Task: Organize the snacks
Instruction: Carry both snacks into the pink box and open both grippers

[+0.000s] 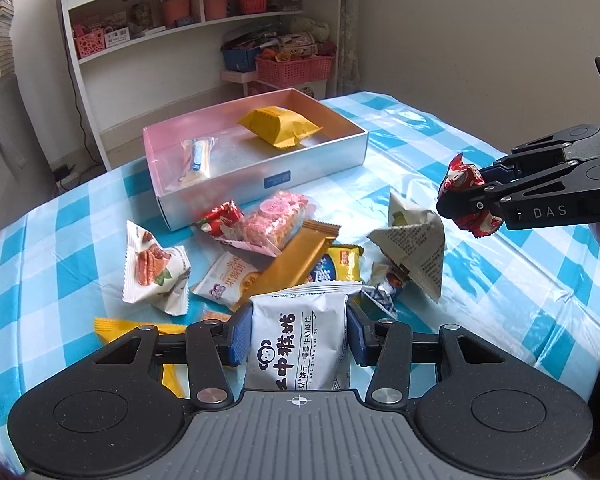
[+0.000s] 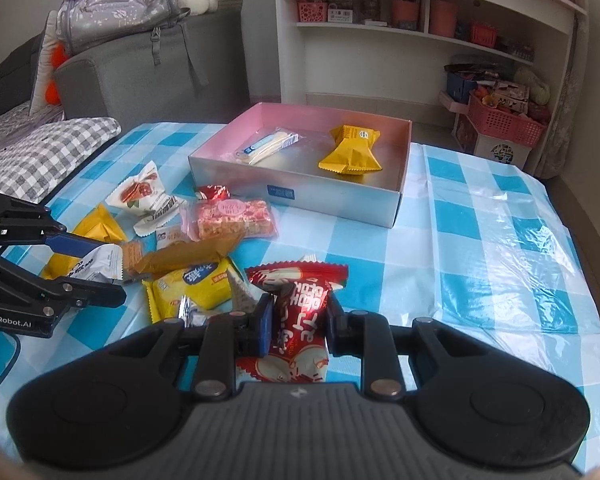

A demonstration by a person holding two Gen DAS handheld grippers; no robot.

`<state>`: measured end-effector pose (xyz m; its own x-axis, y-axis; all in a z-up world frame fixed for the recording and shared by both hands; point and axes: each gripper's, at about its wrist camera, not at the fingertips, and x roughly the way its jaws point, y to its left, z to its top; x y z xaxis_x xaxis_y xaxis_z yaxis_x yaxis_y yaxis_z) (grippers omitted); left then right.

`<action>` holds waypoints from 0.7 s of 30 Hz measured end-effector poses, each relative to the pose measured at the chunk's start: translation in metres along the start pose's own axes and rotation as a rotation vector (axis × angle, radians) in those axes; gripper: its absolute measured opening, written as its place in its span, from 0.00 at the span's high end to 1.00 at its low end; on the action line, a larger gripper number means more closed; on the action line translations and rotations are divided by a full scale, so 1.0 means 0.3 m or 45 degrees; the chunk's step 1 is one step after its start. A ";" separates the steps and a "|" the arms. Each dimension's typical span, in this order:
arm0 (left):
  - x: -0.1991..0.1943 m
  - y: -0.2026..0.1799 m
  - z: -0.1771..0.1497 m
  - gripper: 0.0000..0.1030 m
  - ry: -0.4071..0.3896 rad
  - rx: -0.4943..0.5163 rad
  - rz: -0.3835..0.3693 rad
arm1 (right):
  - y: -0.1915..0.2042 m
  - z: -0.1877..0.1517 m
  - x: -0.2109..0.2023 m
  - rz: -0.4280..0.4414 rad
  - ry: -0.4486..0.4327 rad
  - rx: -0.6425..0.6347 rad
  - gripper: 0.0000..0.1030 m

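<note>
Snacks lie in a loose heap at the centre of both frames, on the blue-and-white checked desk. Your left gripper pinches a white packet with black Chinese lettering and a small monkey face, standing upright between the blue pads at the bottom centre of the left wrist view. Your right gripper is clamped on a glossy red packet with white lettering, its crimped end fanned out above the fingers; in the left view that same packet shows at the right edge, held above the desk.

The heap holds a pink rice bar in clear wrap, a long gold-brown wrapper, a yellow biscuit pack, a white pouch printed with nuts and a newsprint-patterned triangular pack.

Beyond the heap, in the upper middle of each frame, sits an open silver box with pink inner walls. Inside it lie a yellow pillow-shaped packet toward the right and a clear-wrapped pale stick snack toward the left, well apart.
</note>
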<state>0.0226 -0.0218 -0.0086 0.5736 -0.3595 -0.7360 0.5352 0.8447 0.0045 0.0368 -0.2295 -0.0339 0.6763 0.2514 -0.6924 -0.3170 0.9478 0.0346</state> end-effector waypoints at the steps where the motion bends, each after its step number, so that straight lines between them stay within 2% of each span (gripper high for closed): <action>1: 0.000 0.007 0.010 0.55 -0.003 -0.009 0.009 | 0.000 0.009 0.002 -0.004 -0.005 0.001 0.78; 11: 0.046 0.074 0.091 0.55 0.003 -0.159 0.069 | 0.003 0.106 0.037 -0.054 -0.007 0.030 0.78; 21: 0.110 0.138 0.185 0.55 -0.034 -0.262 0.106 | -0.015 0.215 0.098 -0.045 -0.033 0.110 0.78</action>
<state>0.0982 -0.0207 0.0047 0.6284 -0.2934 -0.7204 0.3492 0.9340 -0.0758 0.1011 -0.2137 -0.0079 0.7036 0.2215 -0.6752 -0.2348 0.9693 0.0733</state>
